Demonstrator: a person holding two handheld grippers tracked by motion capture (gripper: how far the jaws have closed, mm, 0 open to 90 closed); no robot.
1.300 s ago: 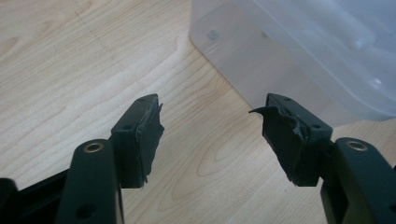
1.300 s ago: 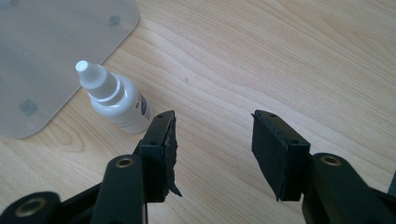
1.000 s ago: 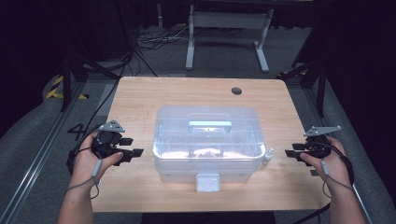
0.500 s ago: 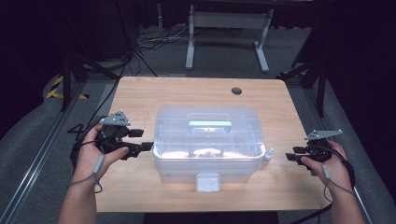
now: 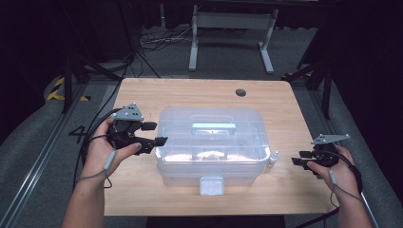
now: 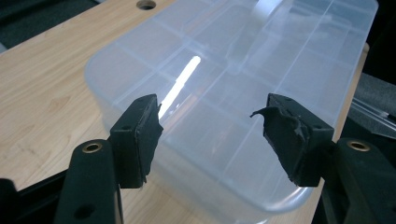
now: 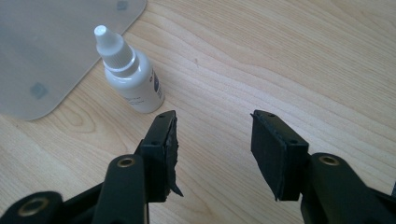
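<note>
A clear plastic box (image 5: 211,142) with a lid handle (image 5: 213,127) and a front latch (image 5: 211,185) stands in the middle of the wooden table (image 5: 190,92). My left gripper (image 5: 157,133) hovers at the box's left end, its jaws open and pointing along the lid. The left gripper view has the open gripper (image 6: 212,126) above the lid (image 6: 233,70), with nothing between the pads. A small white dropper bottle (image 5: 272,159) stands upright by the box's right front corner. My right gripper (image 5: 298,157) is open just right of the bottle (image 7: 130,77) with nothing between its jaws (image 7: 215,140).
A round cable hole (image 5: 241,92) sits near the table's far edge. Behind the table are a metal stand (image 5: 230,35) and loose cables (image 5: 157,38) on the floor. The right hand rests close to the table's right edge.
My left hand has risen and moved toward the box's left end, so its jaws now reach the lid's edge. The right hand has hardly moved.
</note>
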